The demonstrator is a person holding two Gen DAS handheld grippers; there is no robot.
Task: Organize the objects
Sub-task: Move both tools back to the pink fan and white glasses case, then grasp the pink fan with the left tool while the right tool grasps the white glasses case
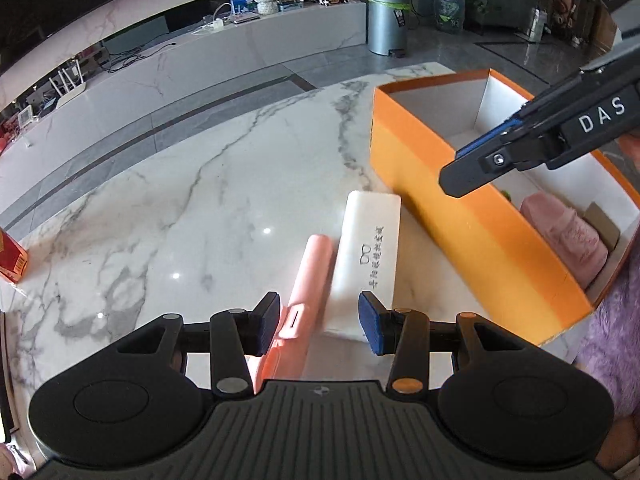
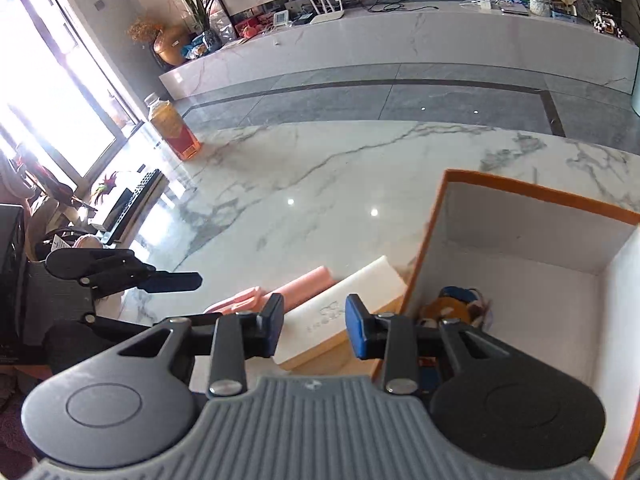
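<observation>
Left gripper (image 1: 320, 322): tilted down over pink tube (image 1: 310, 280) and white case (image 1: 368, 256), jaws apart, empty.
Right gripper (image 2: 314, 330): angled down above orange box (image 1: 440, 208) edge, jaws apart, seemingly empty.

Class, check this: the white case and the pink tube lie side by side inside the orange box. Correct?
Not quite. The white case and pink tube lie side by side on the marble table, outside the orange box, as the left wrist view shows.

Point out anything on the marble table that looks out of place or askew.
Two things lie loose outside the orange box: a white case and a pink case, side by side at a slant against its wall. Nothing looks spilled or damaged.
</observation>
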